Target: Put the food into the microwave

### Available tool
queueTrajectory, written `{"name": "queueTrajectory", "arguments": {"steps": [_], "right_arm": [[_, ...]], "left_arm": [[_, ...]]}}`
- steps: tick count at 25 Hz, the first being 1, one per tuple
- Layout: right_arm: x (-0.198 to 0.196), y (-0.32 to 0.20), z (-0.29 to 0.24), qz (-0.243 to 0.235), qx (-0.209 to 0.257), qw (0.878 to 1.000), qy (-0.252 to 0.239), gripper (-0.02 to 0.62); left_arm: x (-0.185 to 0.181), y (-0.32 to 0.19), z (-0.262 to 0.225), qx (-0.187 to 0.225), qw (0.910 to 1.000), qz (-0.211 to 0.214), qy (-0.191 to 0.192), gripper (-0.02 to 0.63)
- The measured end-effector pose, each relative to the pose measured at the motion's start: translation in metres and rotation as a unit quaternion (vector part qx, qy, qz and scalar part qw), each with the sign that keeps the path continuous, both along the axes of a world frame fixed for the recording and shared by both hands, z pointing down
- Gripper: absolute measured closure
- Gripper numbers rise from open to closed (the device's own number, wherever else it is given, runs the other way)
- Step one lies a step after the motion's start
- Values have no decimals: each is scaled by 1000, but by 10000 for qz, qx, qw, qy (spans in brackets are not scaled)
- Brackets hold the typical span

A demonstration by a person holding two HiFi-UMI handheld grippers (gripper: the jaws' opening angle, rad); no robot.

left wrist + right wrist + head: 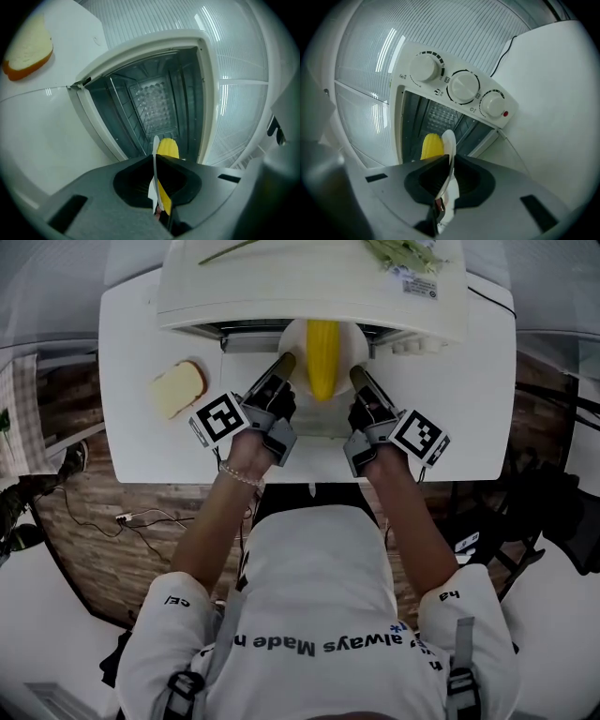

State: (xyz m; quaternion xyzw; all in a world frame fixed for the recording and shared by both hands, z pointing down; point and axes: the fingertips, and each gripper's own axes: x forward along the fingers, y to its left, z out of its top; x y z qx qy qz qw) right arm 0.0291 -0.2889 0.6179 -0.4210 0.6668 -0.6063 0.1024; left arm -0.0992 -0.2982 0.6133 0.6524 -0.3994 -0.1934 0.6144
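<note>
A yellow corn cob (322,357) lies on a white plate (354,345) held level in front of the open white microwave (309,292). My left gripper (284,365) is shut on the plate's left rim and my right gripper (358,374) on its right rim. The left gripper view shows the rim (155,147) edge-on between the jaws, the corn (168,149) beyond it and the grey cavity (154,101) ahead. The right gripper view shows the rim (449,140), the corn (432,146) and three knobs (462,86).
A slice of bread (178,387) lies on the white table (141,442), left of the microwave; it also shows in the left gripper view as the bread (29,51) at top left. Green stalks (403,254) rest on the microwave's top. A cable (508,44) runs behind it.
</note>
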Motion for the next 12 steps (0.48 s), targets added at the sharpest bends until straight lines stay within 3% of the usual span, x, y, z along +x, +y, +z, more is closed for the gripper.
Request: {"name": "queueTrajectory", "arguments": {"steps": [6, 12], "right_arm": [[5, 9, -3, 29, 67, 10000, -50, 563], [6, 2, 7, 116, 8, 9999, -76, 565]], "left_arm": [[9, 8, -10, 125, 9997, -75, 209, 588], [9, 1, 2, 83, 9998, -80, 185, 587]]}}
